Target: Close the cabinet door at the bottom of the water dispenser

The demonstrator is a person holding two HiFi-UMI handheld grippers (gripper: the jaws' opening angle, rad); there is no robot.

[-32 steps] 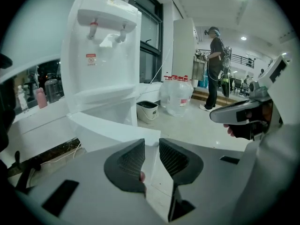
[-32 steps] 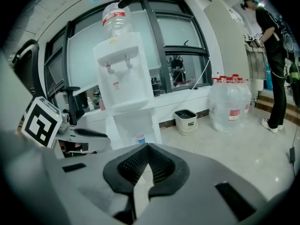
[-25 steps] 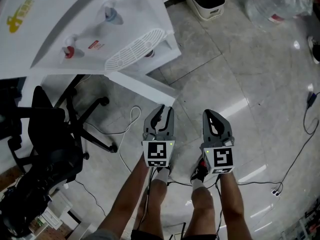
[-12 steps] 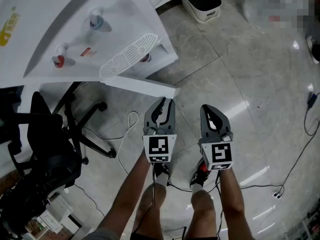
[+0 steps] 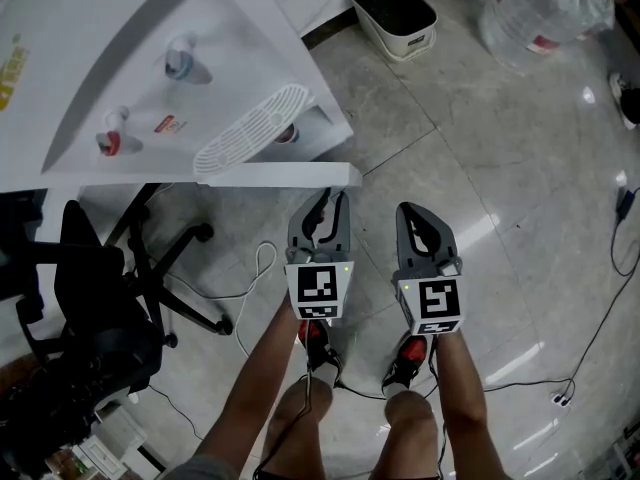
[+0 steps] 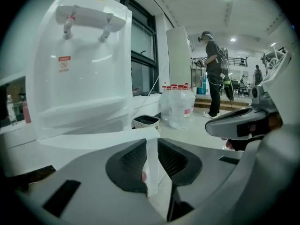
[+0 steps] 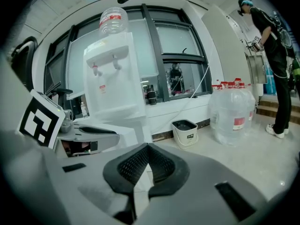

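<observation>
While swung well out from the foot of the water dispenser (image 5: 120,58), counts as not yet closed at all: cabinet door (image 5: 280,175), seen edge-on from above as a long white strip, with the whole swing home left to do, judging by the wide angle. Points the left gripper (image 5: 333,196) square at the door's near face, close to the free end, tips right at the panel; touching or just short, hard to call from either view. Has just been drawing those jaws in to a narrow slit, with nothing caught between: only the white face and its upright free edge visible through the gap. Grips nothing, then; looks set for a push rather than a pinch. Holds the right gripper (image 5: 408,211) just beside the left, off past the door's end, jaws together at the tips and empty. Leaves a white bin (image 5: 393,13) and large water bottles (image 5: 540,13) on the grey floor (image 5: 480,168) beyond the dispenser, apart from both grippers.
</observation>
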